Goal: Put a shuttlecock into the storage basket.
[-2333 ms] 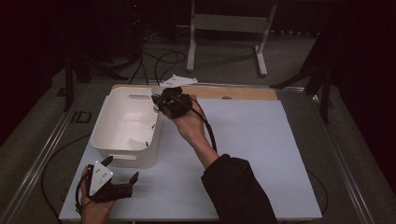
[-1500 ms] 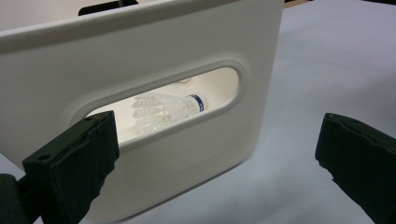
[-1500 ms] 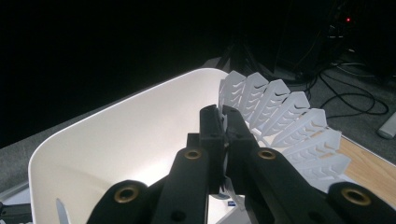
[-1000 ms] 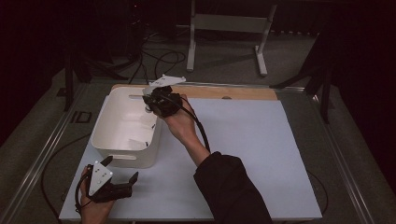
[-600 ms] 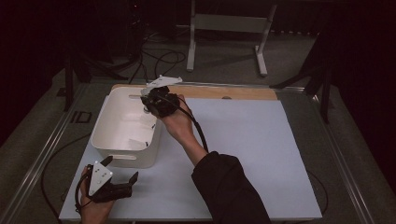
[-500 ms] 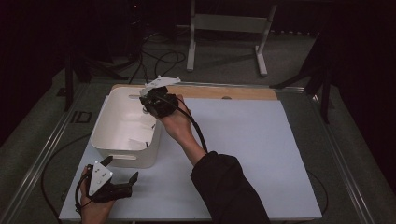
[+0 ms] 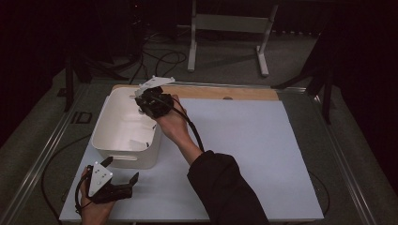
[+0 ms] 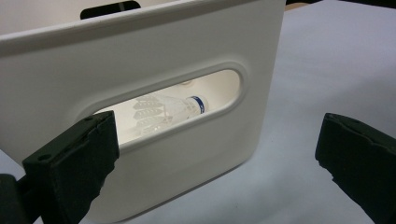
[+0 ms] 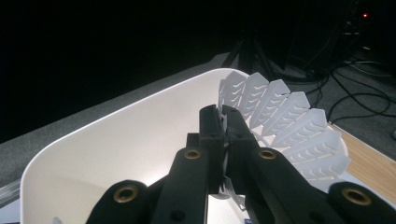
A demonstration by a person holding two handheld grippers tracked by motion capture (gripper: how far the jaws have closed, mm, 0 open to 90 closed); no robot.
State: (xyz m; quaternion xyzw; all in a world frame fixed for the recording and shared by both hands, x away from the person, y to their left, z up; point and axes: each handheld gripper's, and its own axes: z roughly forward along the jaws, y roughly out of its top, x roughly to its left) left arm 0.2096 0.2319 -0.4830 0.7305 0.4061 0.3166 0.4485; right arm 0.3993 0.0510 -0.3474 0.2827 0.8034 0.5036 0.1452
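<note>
A white plastic bin (image 7: 123, 159) stands on the left part of the table. Above its far right corner my right gripper (image 7: 143, 101) is held by a hand. In the right gripper view its jaws (image 9: 223, 114) are shut on the feather skirt of a white shuttlecock (image 9: 289, 135) over the bin's inside (image 9: 116, 158). My left gripper (image 7: 121, 170) rests open on the table just before the bin's near wall (image 8: 140, 56). Through that wall's handle slot another shuttlecock (image 8: 170, 109) with a blue band lies inside the bin. Nothing is between the left pads (image 8: 74, 161).
A pale mat (image 7: 244, 140) covers the table, with a wooden strip (image 7: 234, 93) along its far edge. The mat's right half is free. Beyond the table are a metal stand (image 7: 225, 23) and cables (image 7: 164, 58) on the dark floor.
The right hand has drifted left with the shuttlecock, from beside the bin's right wall to over its inside. The left gripper has stayed put.
</note>
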